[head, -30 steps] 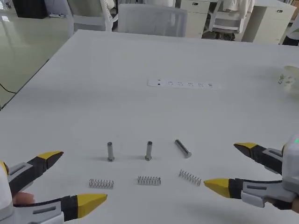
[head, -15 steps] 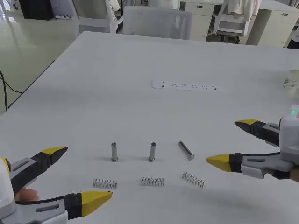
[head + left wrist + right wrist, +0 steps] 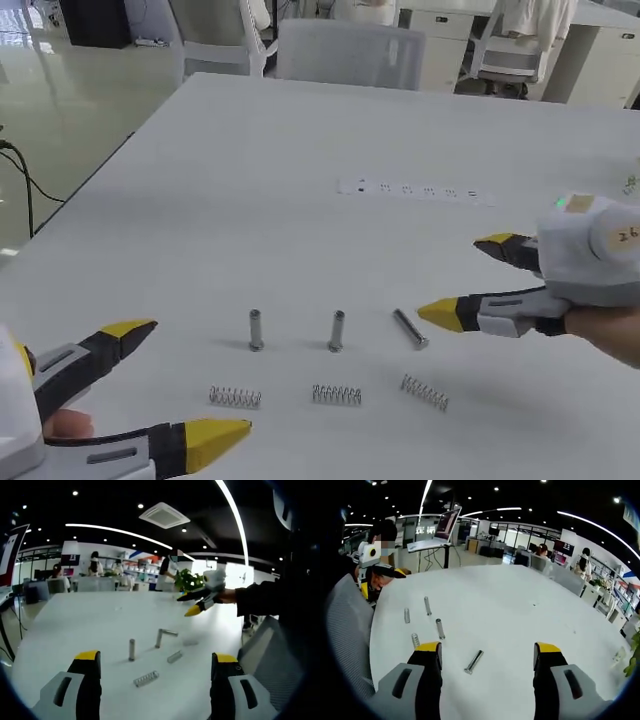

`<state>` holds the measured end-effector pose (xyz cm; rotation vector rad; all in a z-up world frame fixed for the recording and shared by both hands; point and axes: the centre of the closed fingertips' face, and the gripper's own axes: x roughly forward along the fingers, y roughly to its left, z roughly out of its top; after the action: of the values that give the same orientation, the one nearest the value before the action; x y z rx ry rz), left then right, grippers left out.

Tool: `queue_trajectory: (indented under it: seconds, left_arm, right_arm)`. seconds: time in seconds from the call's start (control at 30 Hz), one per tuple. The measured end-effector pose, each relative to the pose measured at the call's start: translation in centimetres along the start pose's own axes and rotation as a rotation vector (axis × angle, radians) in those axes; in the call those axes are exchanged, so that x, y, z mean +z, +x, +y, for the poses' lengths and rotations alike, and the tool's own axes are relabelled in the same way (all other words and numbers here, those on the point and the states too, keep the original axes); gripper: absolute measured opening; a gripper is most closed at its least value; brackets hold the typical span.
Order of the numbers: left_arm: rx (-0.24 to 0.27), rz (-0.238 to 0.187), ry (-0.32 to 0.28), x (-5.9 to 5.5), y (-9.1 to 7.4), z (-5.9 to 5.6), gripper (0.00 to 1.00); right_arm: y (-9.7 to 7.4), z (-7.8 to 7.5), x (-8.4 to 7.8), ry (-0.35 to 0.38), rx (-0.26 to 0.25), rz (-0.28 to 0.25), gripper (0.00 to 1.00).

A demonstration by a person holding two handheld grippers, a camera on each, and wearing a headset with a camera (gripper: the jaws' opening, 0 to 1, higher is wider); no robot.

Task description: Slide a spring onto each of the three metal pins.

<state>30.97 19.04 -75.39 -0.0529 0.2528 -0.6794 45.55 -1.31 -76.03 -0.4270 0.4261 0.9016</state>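
Right gripper [image 3: 458, 277]: fingers wide, empty; poised over the bench [image 3: 300, 180], near the lying pin [image 3: 410, 328] on its right side.
Lying pin: flat, long axis slanting away-left; right gripper view has it just ahead, between the right fingers.
Right spring [image 3: 425, 392]: just nearside of that pin.
Left gripper [image 3: 190, 380]: fingers wide, empty, well apart from it.
Nearer gripper, judged: right.

White table [image 3: 300, 150] with a power strip [image 3: 415, 190], grey chair [image 3: 345, 50] behind, glossy floor [image 3: 70, 90].
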Motion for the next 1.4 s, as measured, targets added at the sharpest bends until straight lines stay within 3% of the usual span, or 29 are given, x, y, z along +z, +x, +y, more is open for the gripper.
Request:
queue_trajectory:
  seconds: [0.33, 0.57, 0.97, 1.1, 1.27, 1.4]
  left_arm:
    - [-0.002, 0.004, 0.000, -0.2, -0.1, -0.2, 0.87]
    - [0.003, 0.000, -0.004, -0.2, -0.2, -0.1, 0.87]
    - [0.003, 0.000, -0.009, -0.5, -0.3, 0.0, 0.87]
    - [0.006, -0.002, -0.012, -0.4, -0.3, 0.1, 0.87]
    - [0.008, -0.001, -0.016, -0.6, -0.3, 0.2, 0.86]
    - [0.008, -0.002, -0.018, -0.6, -0.3, 0.2, 0.86]
  right_arm:
    - [2.7, 0.1, -0.8, 0.045, 0.016, 0.074, 0.65]
    - [4.3, 0.4, -2.3, 0.058, 0.024, 0.158, 0.59]
    - [6.0, 0.5, -3.9, 0.080, 0.001, 0.267, 0.46]
    - [6.3, 0.6, -4.3, 0.092, -0.004, 0.306, 0.36]
    - [6.6, 0.9, -5.2, 0.099, -0.004, 0.355, 0.30]
    - [6.7, 1.1, -5.4, 0.100, 0.003, 0.367, 0.23]
